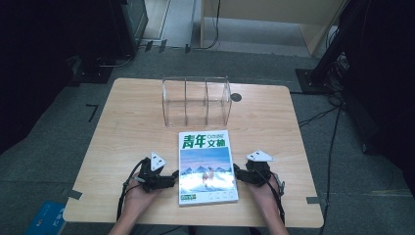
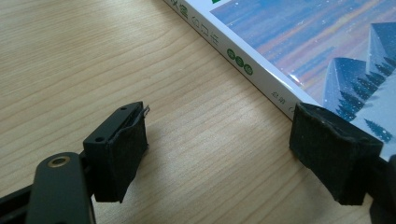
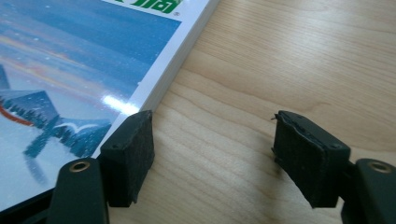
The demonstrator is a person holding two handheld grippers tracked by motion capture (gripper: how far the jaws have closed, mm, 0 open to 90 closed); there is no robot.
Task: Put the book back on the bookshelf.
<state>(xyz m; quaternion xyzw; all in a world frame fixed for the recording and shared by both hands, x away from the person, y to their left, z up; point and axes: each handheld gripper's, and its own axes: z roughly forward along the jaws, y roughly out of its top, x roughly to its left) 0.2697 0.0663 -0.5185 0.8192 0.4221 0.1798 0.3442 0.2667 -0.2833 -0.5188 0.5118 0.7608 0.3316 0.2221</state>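
A magazine (image 1: 207,166) lies flat on the wooden table (image 1: 132,122), its green title toward the far side. Just beyond it stands a clear divider rack (image 1: 196,101). The left gripper (image 1: 172,176) sits close against the magazine's left edge, the right gripper (image 1: 238,172) against its right edge, each held by a hand. A blue book (image 1: 48,219) lies on the floor, left of the magazine.

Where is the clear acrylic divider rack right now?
In the high view the clear rack stands at the far middle of the wooden table, just beyond the magazine, with a small dark disc at its right.
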